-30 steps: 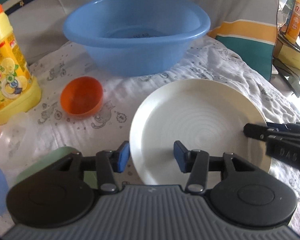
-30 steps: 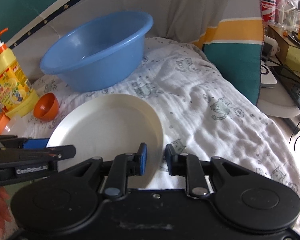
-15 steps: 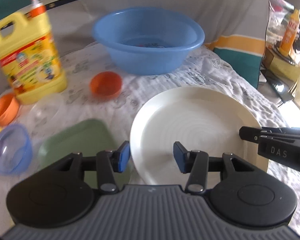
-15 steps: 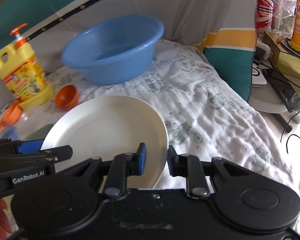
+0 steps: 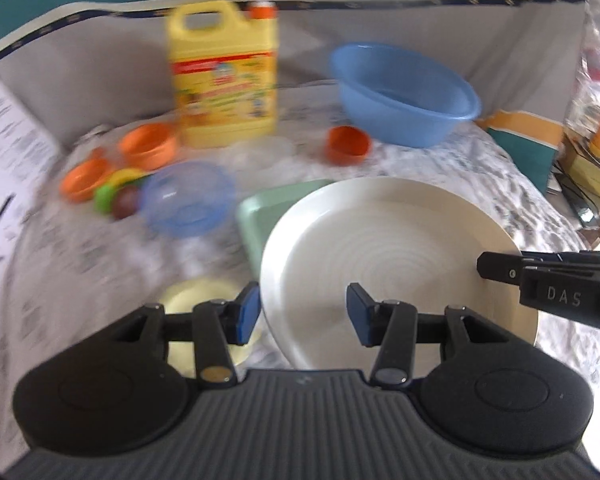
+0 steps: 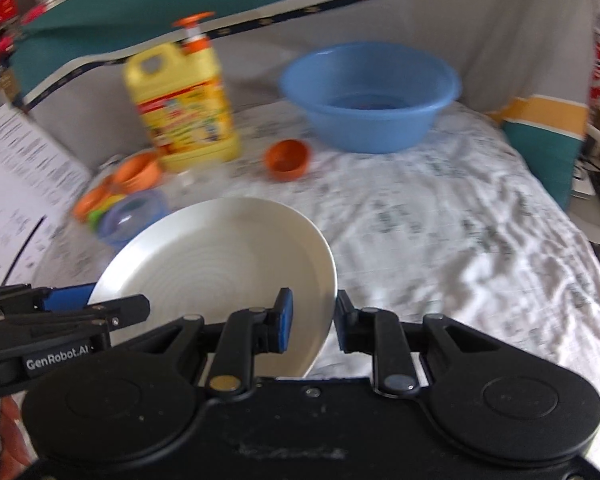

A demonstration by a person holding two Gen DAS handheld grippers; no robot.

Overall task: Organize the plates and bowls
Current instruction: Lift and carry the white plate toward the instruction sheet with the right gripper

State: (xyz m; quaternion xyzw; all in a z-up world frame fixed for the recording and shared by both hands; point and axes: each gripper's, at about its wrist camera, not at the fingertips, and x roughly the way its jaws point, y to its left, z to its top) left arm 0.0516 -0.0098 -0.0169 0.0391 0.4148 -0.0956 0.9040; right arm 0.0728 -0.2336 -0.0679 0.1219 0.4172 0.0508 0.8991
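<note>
A large white plate [image 5: 396, 248] is held in the air between both grippers. My left gripper [image 5: 302, 316] straddles its left rim, one finger on each side. My right gripper [image 6: 311, 322] is shut on its right rim [image 6: 324, 312]. The plate also shows in the right wrist view [image 6: 228, 264]. Under it lies a green square plate [image 5: 268, 210]. A clear blue bowl [image 5: 188, 198], a pale yellow bowl [image 5: 204, 300], an orange cup [image 5: 348, 146] and orange bowls [image 5: 148, 146] sit on the cloth.
A blue basin [image 5: 404, 92] stands at the back right and a yellow detergent jug [image 5: 224, 76] at the back. Small coloured pieces [image 5: 116, 196] lie at the left. A white papered box [image 5: 8, 160] borders the left side.
Both grippers have lifted the white plate and carried it left and back. The green plate, the blue bowl and the orange bowls have come into view. The views are blurred by motion.
</note>
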